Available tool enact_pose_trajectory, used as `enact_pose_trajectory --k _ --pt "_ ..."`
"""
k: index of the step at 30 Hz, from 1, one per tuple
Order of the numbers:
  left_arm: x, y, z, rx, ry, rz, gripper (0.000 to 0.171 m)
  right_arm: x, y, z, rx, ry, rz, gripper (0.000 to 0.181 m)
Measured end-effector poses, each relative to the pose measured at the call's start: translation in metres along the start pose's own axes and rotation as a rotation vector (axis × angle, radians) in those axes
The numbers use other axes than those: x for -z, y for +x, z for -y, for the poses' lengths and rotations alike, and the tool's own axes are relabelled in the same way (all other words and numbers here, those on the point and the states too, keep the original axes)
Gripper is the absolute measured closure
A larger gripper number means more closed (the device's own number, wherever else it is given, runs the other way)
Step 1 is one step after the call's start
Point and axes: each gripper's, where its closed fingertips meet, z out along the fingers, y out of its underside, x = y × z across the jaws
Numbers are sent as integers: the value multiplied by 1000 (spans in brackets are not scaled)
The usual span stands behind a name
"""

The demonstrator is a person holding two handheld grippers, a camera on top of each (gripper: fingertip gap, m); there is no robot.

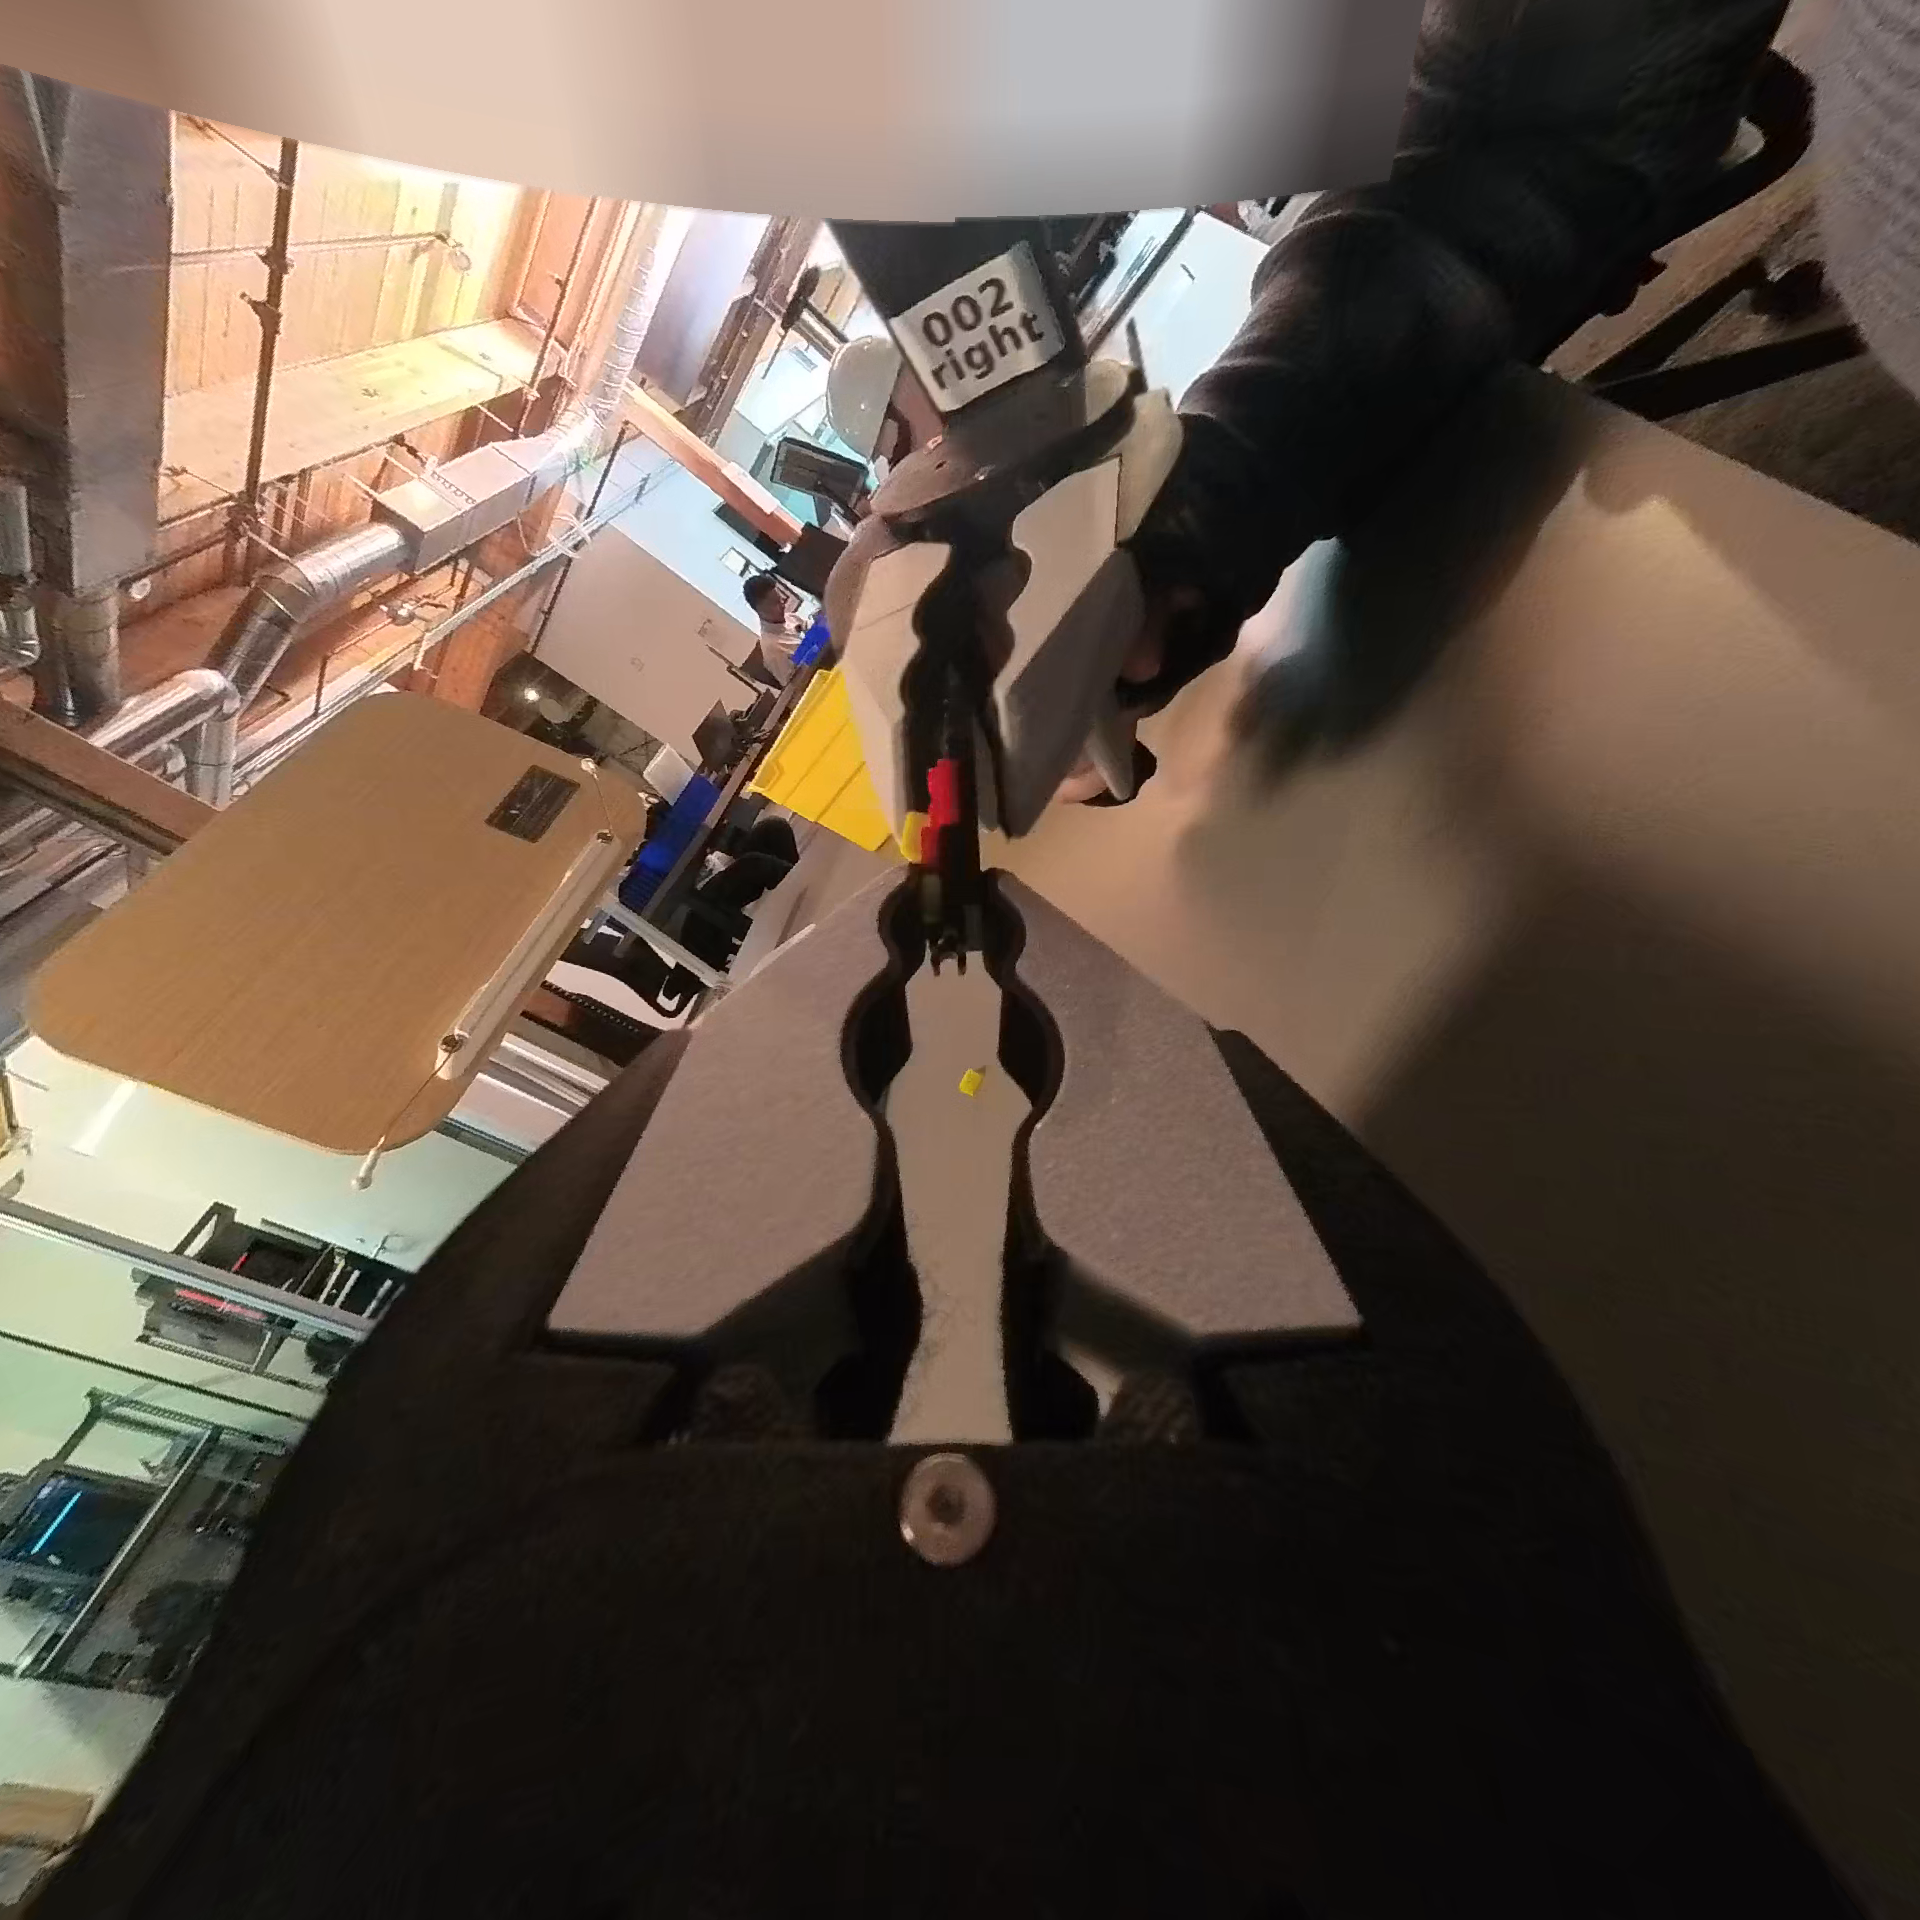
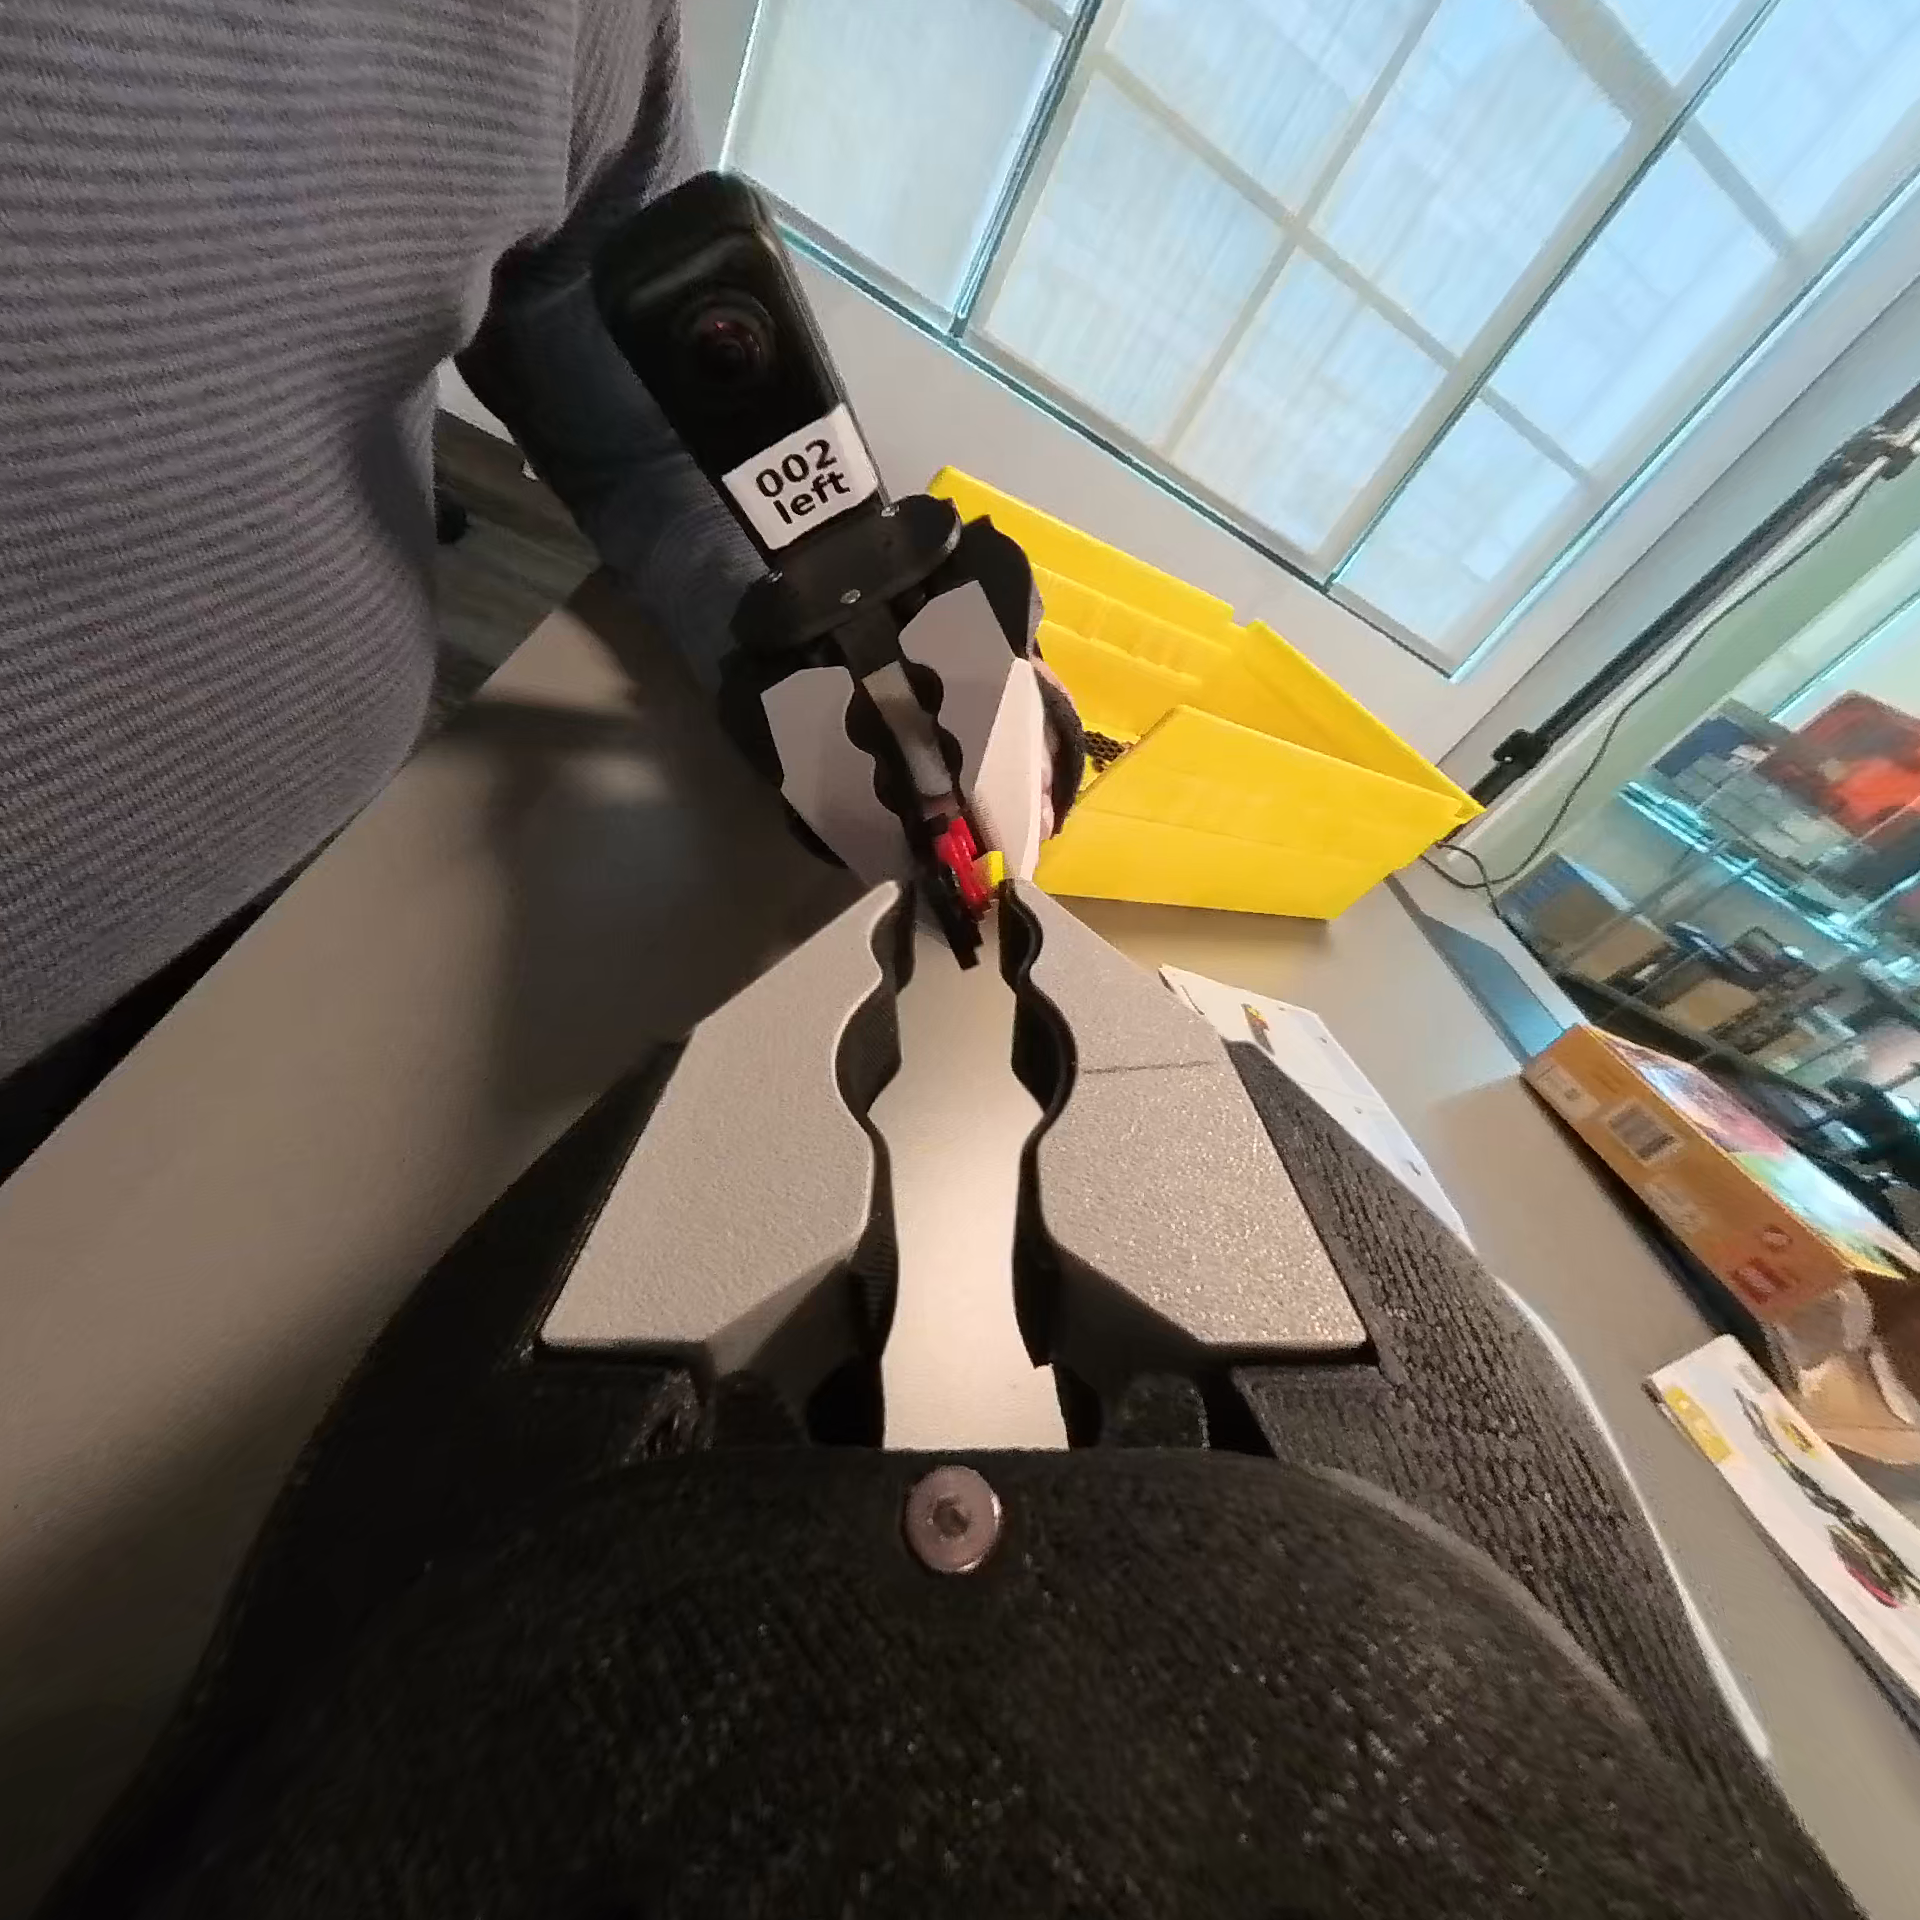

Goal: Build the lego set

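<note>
The two grippers meet tip to tip above the desk, holding a small lego assembly between them in the air. In the left wrist view, the left gripper has its jaws closed on the dark lower end of that assembly; in the right wrist view, the right gripper has its jaws nearly together on the black and red end, though the fingertips partly hide the contact. The build looks to be at an early stage: only a few red, yellow and black bricks are joined, and the current step seems to be pressing or seating a piece. One tiny yellow brick lies loose on the desk below the left gripper. The fingers are grey plastic with a grainy surface and wavy black inner edges, mounted on a coarse black body. The desk is smooth and pale. Farther off in the right wrist view lie a printed instruction sheet, a second booklet and the cardboard set box, with yellow ribbed plastic bins behind them near a large gridded window.
</note>
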Motion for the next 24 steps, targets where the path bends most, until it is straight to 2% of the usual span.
enact_pose_trajectory --k 11,24 --pt "-1 7 -1 21 -12 -51 162 -1 -4 -1 -87 -6 42 171" --pt "-5 10 -15 5 -109 -42 159 -1 1 -18 -77 -131 22 173"
